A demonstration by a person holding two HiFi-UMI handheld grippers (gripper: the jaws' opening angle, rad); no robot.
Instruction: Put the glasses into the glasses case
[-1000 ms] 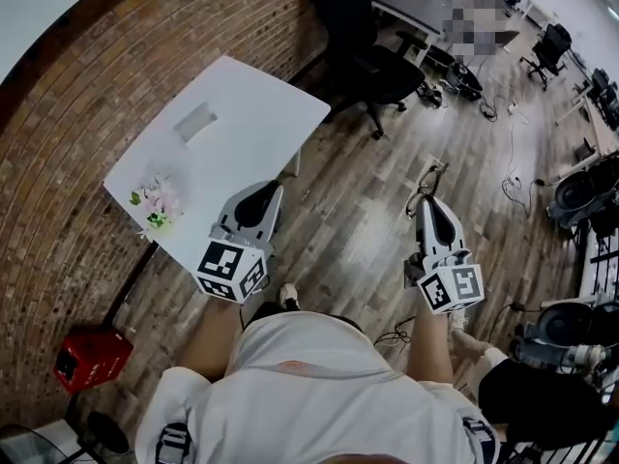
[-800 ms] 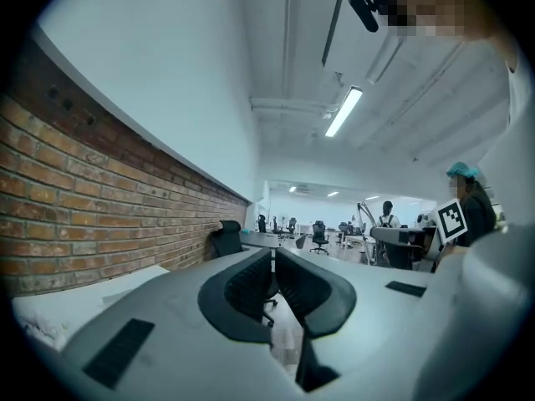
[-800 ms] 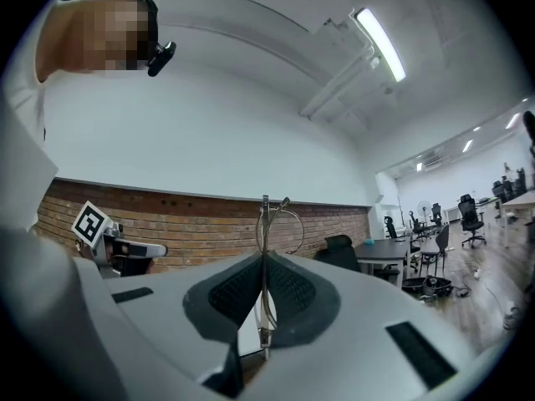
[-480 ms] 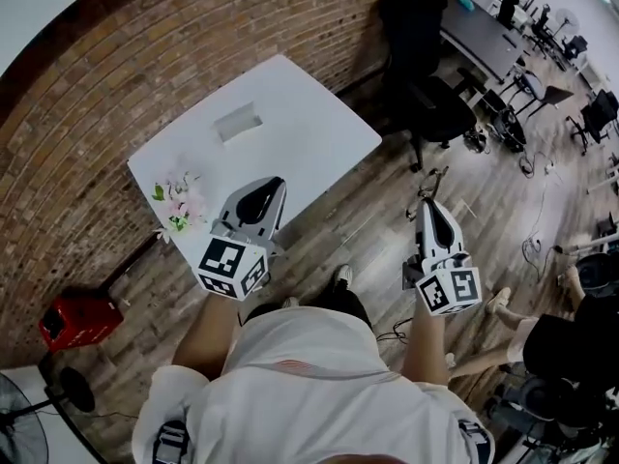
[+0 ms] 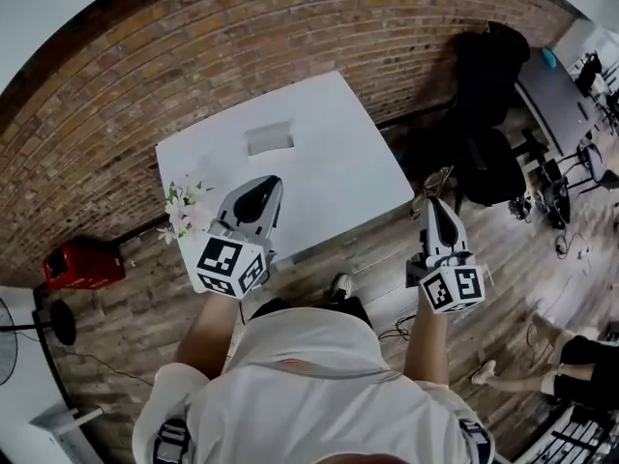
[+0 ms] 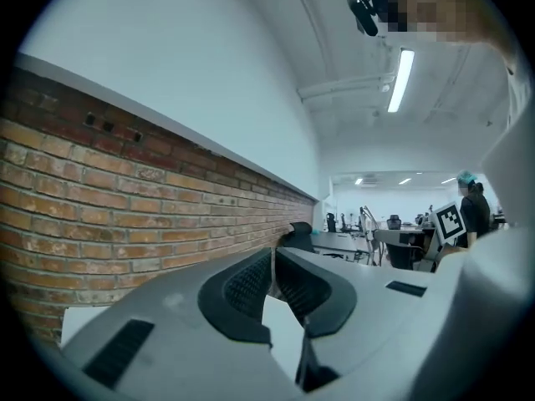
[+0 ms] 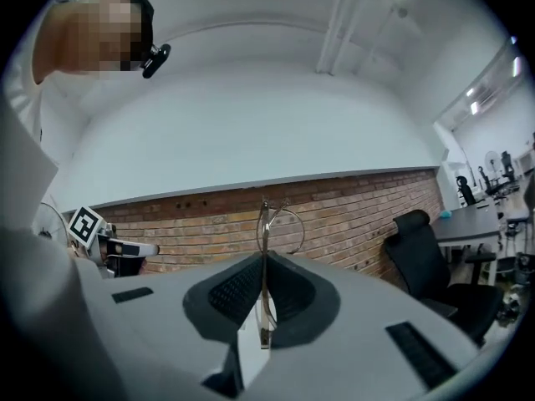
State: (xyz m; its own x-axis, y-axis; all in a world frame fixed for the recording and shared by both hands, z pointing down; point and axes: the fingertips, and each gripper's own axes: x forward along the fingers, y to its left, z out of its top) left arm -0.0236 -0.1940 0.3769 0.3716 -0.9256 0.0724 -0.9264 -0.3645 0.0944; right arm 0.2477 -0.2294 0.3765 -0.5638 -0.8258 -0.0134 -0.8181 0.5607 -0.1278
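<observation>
Right gripper (image 7: 263, 261): I have it clenched on the glasses (image 7: 264, 217); the thin frame stands up between the jaws, off the tabletop's (image 5: 334, 177) right edge.
Left gripper (image 6: 273, 257): pressed together, nothing in it.
Glasses case (image 5: 269, 137): on the tabletop, apart from both grippers.
Direction: the case lies forward and left of the glasses, almost straight ahead of my left gripper, which is nearer.
Long axis: it runs left to right in the head view.
</observation>
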